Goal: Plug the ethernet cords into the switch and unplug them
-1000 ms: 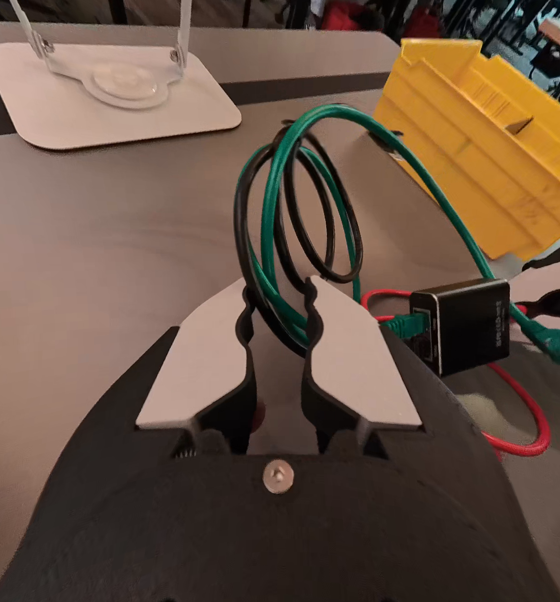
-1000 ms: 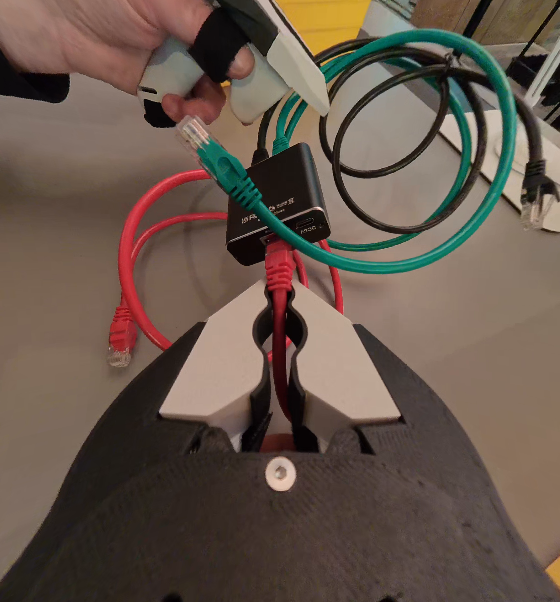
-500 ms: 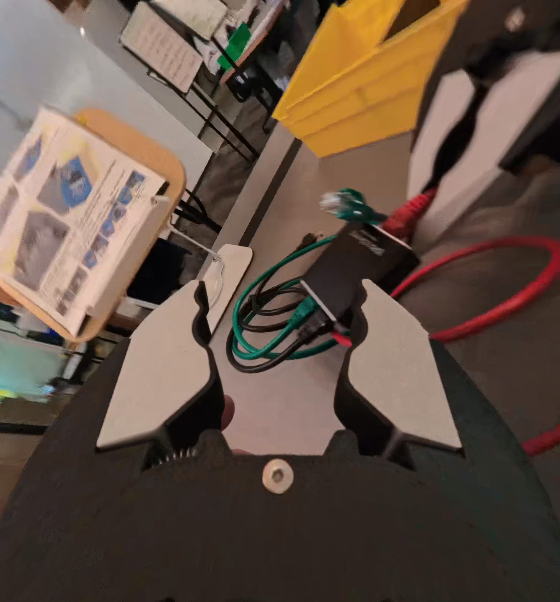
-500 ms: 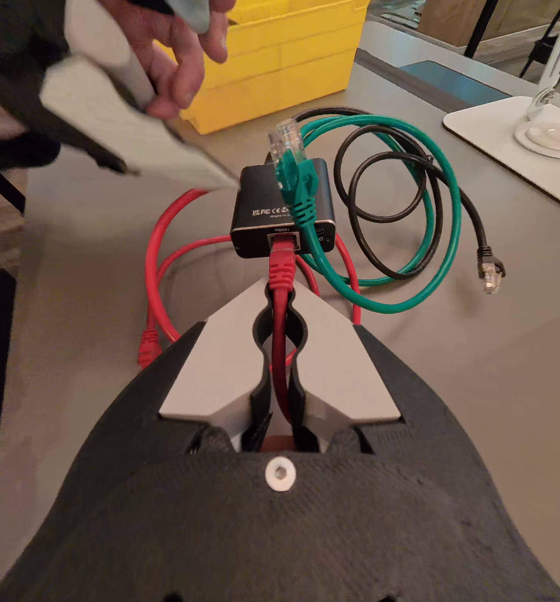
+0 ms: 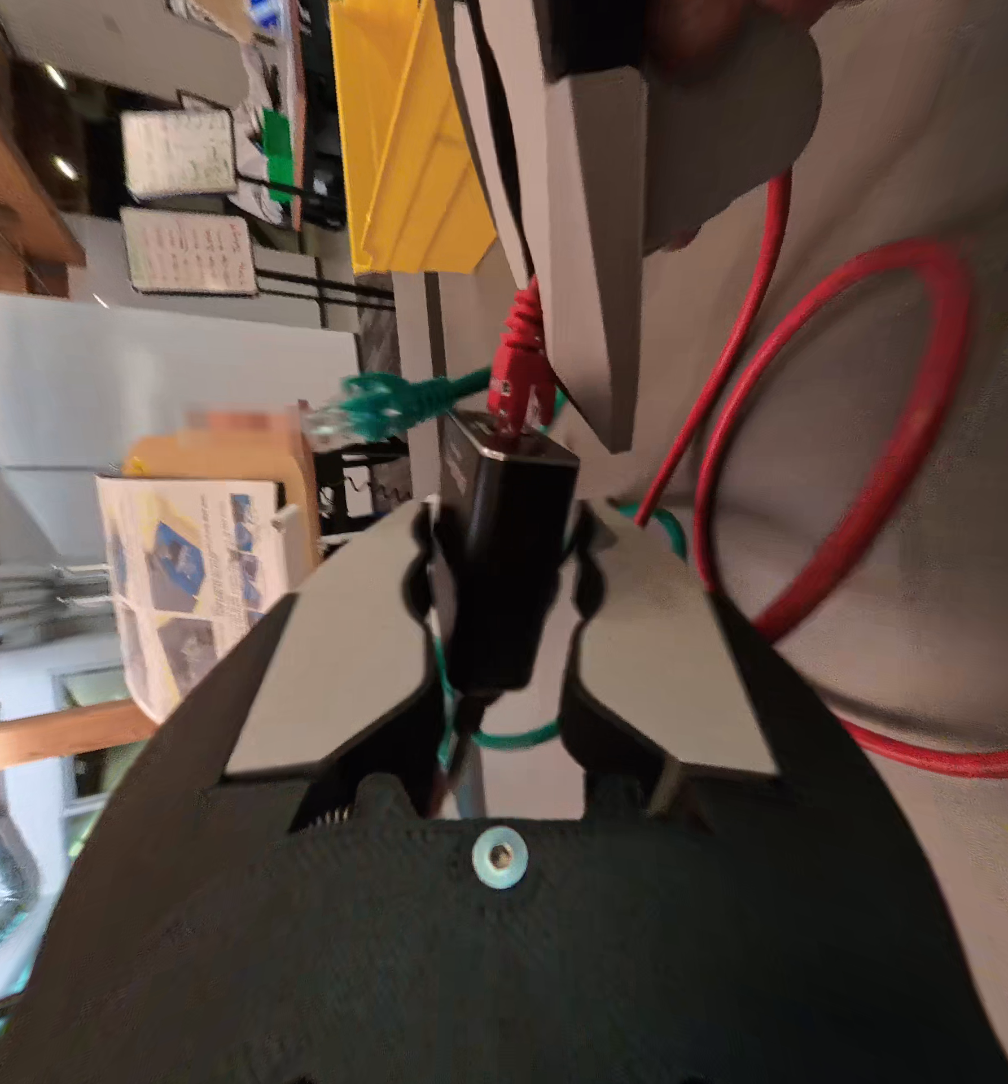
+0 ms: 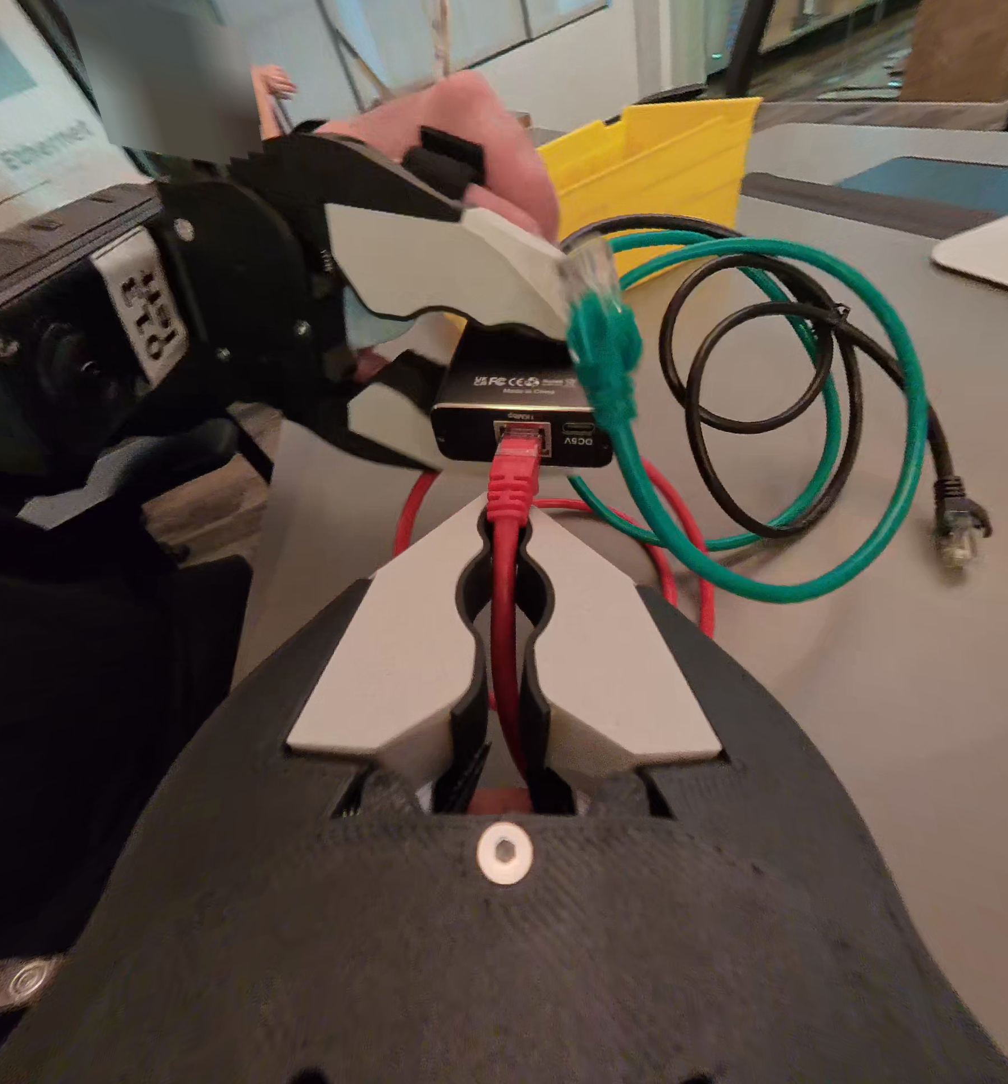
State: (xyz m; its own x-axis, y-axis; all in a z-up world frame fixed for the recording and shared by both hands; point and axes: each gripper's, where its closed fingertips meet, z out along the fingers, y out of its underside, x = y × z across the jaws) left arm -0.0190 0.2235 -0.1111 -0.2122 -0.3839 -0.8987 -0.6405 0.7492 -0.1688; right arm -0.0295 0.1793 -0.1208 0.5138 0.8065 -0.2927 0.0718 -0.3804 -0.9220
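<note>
Right tongs (image 6: 504, 516) are clenched on the red cord (image 6: 506, 616), pinching it just behind its plug, and that plug is seated in the front port of the switch (image 6: 519, 405). The switch is a little black box near the middle of the grey tabletop (image 6: 842, 674), with the red cord's slack looped underneath and behind it.

Left tongs (image 5: 504, 528) come in from the side, rolled over sideways, with one finger over the top of the switch and one under it. The jaws are spread wide around the box; in the left wrist view there's a gap on at least one side, so I'd call them released, not gripping yet.

A green cord (image 6: 842, 410) loops off to the right of the switch, and its free plug sticks up in the air right beside the switch's top. A black cord (image 6: 742, 375) is coiled through the green one, with its loose plug lying flat on the tabletop further right. A yellow bin (image 6: 654, 158) sits behind it all.
</note>
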